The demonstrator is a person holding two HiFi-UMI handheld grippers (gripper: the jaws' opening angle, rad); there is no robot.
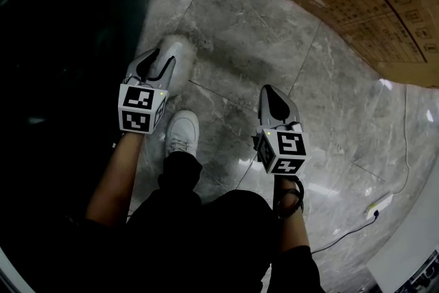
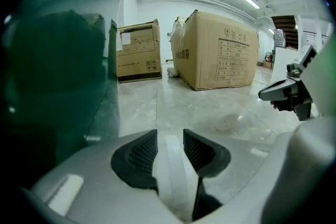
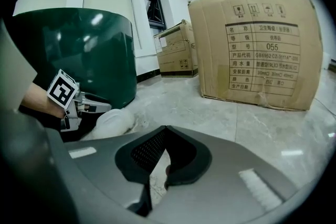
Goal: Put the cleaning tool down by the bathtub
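The cleaning tool is white. Its pale handle [image 2: 172,162] is clamped between the black pads of my left gripper [image 2: 170,152], and its soft white head [image 3: 112,121] hangs low over the floor, showing as a blur [image 1: 184,50]. The left gripper [image 1: 164,60] is shut on the tool, right beside the dark green bathtub [image 1: 68,44], whose wall [image 2: 52,76] fills the left side and curves behind the tool [image 3: 84,55]. My right gripper [image 1: 273,101] hovers to the right over the marble floor with its jaws together and nothing in them [image 3: 160,168].
A big cardboard box [image 1: 370,3] stands at the far right, with a second one [image 2: 137,51] further back along the tub. A white power strip with its cable [image 1: 377,206] lies on the floor at the right. The person's white shoe [image 1: 182,134] is between the grippers.
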